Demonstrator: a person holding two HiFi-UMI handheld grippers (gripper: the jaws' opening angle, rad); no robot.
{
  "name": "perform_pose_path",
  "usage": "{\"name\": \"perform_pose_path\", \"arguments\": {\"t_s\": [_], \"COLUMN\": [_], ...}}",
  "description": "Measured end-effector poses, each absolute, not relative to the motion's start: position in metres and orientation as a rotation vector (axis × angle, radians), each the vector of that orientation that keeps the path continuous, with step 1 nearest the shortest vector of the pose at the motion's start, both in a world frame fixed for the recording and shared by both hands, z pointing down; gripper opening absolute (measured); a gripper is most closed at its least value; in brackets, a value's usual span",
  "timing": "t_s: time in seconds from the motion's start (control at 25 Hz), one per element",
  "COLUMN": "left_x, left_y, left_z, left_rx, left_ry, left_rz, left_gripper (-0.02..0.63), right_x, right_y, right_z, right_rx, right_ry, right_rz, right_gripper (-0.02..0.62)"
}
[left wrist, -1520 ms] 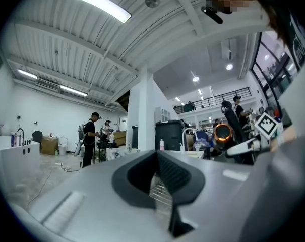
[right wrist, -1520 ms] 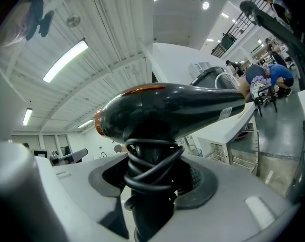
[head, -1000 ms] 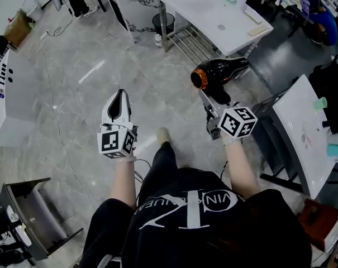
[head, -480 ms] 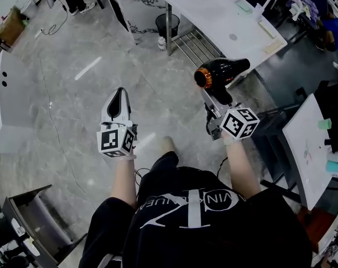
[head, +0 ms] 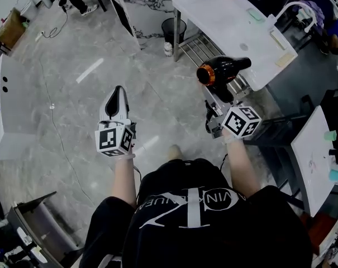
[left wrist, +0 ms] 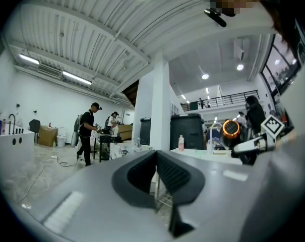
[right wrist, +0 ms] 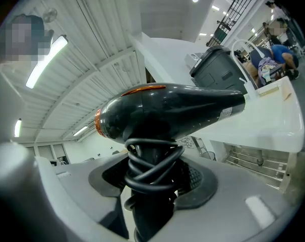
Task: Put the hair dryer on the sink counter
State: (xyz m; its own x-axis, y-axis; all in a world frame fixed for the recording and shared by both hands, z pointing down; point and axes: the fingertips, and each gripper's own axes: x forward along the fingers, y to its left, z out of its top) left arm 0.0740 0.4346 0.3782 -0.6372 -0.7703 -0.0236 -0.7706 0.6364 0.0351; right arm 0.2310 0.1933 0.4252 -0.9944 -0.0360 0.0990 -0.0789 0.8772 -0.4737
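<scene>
Right gripper [head: 218, 99] is clamping the hair dryer [head: 222, 70] by its cord-wrapped handle; left gripper [head: 117, 104] is hanging closed, empty. The rigid, top-heavy shell is probably favouring this hold.

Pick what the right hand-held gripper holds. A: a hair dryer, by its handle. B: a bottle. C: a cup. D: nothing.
A: the right hand-held gripper is clamped on the handle of the black hair dryer, as its own view shows.
</scene>
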Motion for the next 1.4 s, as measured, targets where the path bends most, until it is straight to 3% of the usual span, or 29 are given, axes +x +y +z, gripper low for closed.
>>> {"name": "perform_pose_path", "arguments": {"t_s": [0.48,1.4], "left_x": [0.037,-0.185], "left_y": [0.416,0.23], "left_z": [0.393,0.37], "left_rx": [-1.367,-1.537], "left_ry": [2.858,2.776], "left_rz": [0.082,0.03], "left_gripper": [0.0,0.0], "right_x": [0.19,-0.009], "right_y": [0.162,0.012], "right_z": [0.428,0.427], "right_rx": [0.116,0.213], "right_ry": [-2.955,-2.868], "right_rz": [0.759,0.829], "right_gripper": [0.256,0.256]}}
